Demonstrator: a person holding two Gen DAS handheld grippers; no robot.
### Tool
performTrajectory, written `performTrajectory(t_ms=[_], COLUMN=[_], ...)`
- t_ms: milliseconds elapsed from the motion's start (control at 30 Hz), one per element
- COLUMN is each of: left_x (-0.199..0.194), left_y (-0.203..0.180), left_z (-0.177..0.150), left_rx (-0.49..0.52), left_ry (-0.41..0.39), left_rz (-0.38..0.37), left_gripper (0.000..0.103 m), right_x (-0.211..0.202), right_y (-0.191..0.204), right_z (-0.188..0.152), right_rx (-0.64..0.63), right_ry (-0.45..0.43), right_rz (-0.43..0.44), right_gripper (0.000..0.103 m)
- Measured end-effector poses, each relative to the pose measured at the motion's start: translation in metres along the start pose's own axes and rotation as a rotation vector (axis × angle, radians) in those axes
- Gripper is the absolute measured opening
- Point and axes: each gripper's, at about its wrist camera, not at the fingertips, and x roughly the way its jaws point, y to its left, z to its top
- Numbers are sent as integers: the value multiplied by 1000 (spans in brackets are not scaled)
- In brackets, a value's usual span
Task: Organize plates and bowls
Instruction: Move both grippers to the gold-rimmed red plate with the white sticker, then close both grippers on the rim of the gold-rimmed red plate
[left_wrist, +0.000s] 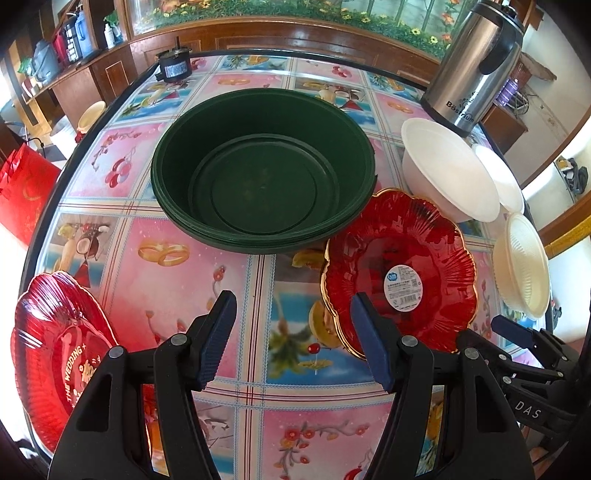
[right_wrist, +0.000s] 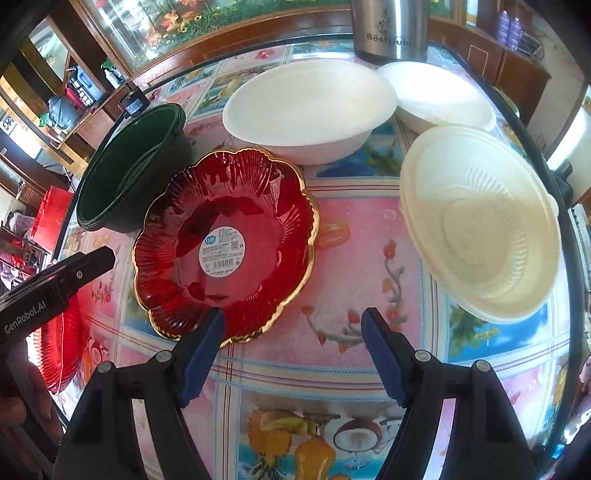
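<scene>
A stack of dark green bowls (left_wrist: 258, 177) (right_wrist: 129, 173) stands mid-table. To its right lies a red gold-rimmed plate (left_wrist: 402, 273) (right_wrist: 225, 243) with a round sticker. Another red plate (left_wrist: 59, 336) (right_wrist: 61, 347) sits at the table's left edge. A large white bowl (left_wrist: 443, 173) (right_wrist: 306, 107), a smaller white bowl (left_wrist: 498, 177) (right_wrist: 439, 96) and a ribbed cream bowl (left_wrist: 521, 266) (right_wrist: 480, 221) stand at the right. My left gripper (left_wrist: 293, 334) hangs open over bare tablecloth, left of the sticker plate. My right gripper (right_wrist: 293, 350) is open too, its left finger over that plate's near rim.
A steel kettle (left_wrist: 476, 66) (right_wrist: 388, 26) stands at the far right corner and a small black device (left_wrist: 173, 66) at the far edge. The glass-topped table (left_wrist: 207, 258) has a patterned cloth. A wooden cabinet and shelves run behind it; a red bag (left_wrist: 26, 192) is on the left.
</scene>
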Motion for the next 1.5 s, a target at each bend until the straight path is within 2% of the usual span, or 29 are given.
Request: performTrajectory(t_ms=[600,1233,1333,1400,1433,1500], left_x=[22,46,51,54,55,57], left_y=[-15,-31,-33,-36,-37,-39], left_z=[4,6,6,7,7,7], left_rx=[1,27,33,40,44,53], left_ry=[40,76,84,88,91,94], left_rz=[-10,20,15,11,5,-2], left_gripper=[65,65,65,65,65,64], right_x=[18,27,28,28,28,29], right_y=[-5,-5,-4,-4,-4,-3], right_z=[17,28,29,30,30,32], right_rx=[4,-18,-23,-28,-30,-31], right_ry=[19,24,23,19,18,17], right_rz=[9,20,28,30,30,32], right_gripper=[76,75,65,44,40,21])
